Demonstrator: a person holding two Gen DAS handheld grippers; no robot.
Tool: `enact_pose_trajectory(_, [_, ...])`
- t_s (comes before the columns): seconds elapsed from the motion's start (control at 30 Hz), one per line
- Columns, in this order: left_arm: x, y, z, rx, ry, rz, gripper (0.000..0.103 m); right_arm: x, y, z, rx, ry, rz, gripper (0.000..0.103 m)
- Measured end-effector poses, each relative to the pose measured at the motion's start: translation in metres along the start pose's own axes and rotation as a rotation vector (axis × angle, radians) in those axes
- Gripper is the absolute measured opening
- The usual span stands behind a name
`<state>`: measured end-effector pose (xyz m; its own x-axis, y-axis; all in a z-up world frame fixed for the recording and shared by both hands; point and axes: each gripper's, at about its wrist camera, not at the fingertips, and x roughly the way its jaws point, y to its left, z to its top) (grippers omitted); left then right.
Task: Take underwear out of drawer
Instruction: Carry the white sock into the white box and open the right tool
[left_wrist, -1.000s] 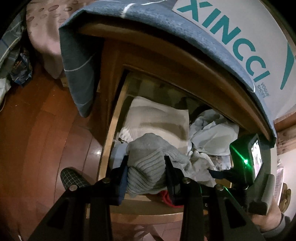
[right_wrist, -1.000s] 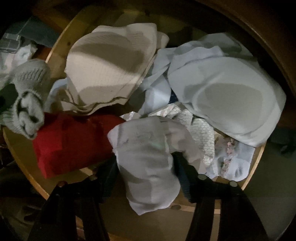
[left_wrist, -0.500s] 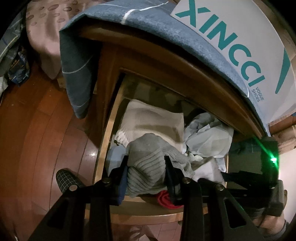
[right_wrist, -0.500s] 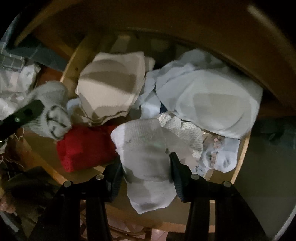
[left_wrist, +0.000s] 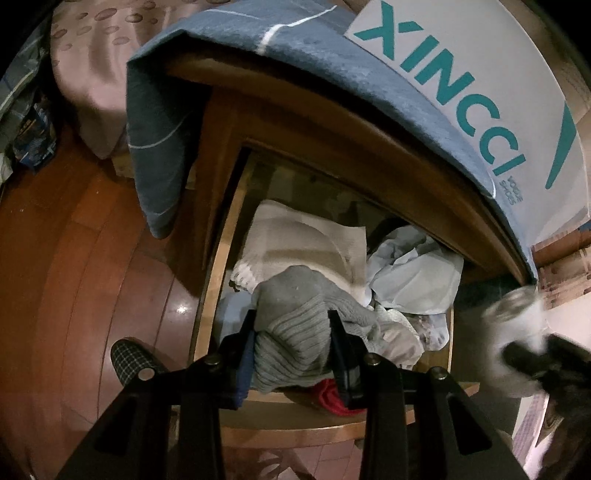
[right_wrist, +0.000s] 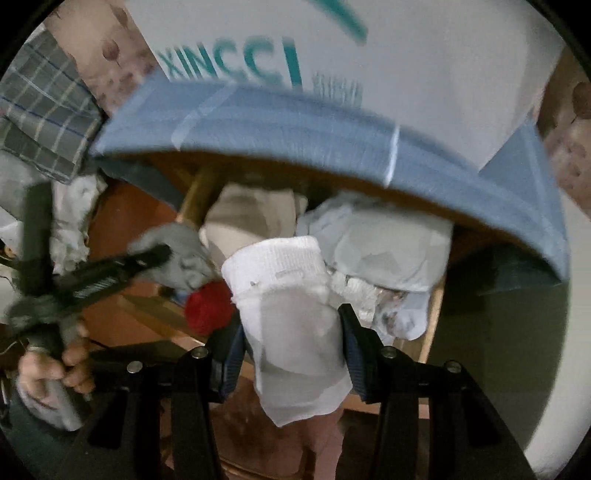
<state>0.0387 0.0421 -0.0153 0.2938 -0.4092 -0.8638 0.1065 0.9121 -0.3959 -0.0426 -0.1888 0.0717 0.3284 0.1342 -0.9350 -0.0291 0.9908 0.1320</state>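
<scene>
The left gripper (left_wrist: 291, 347) has its jaws clamped on a grey ribbed garment (left_wrist: 295, 325) directly above the open drawer (left_wrist: 207, 295), bulk hanging downward. The right gripper (right_wrist: 291, 339) grips a white garment (right_wrist: 291, 317), already clear of the drawer front, its long axis hanging down between the jaws.

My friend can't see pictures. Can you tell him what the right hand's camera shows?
The right gripper pinches a white garment above an open wooden drawer full of pale clothes. At left, the left gripper holds a grey knit piece.
</scene>
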Motion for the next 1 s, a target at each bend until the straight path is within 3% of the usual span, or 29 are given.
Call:
enact_pose_trajectory(0.37, [-0.003, -0.005, -0.004, 0.042, -0.014, 0.012, 0.036, -0.118, 0.012, 0.066, -0.018, -0.273, -0.025, 0.045])
enact_pose_trajectory(0.5, [-0.003, -0.006, -0.005, 0.045, -0.018, 0.013, 0.036, -0.137, 0.005, 0.107, 0.012, -0.358, -0.107, 0.045])
enact_pose_trajectory(0.77, [0.001, -0.006, -0.006, 0.054, -0.008, 0.012, 0.036, -0.105, -0.023, 0.169, 0.104, -0.343, -0.189, 0.045])
enact_pose_trajectory(1.0, [0.002, -0.005, -0.006, 0.053, -0.006, 0.004, 0.036, -0.053, -0.043, 0.185, 0.126, -0.265, -0.238, 0.045])
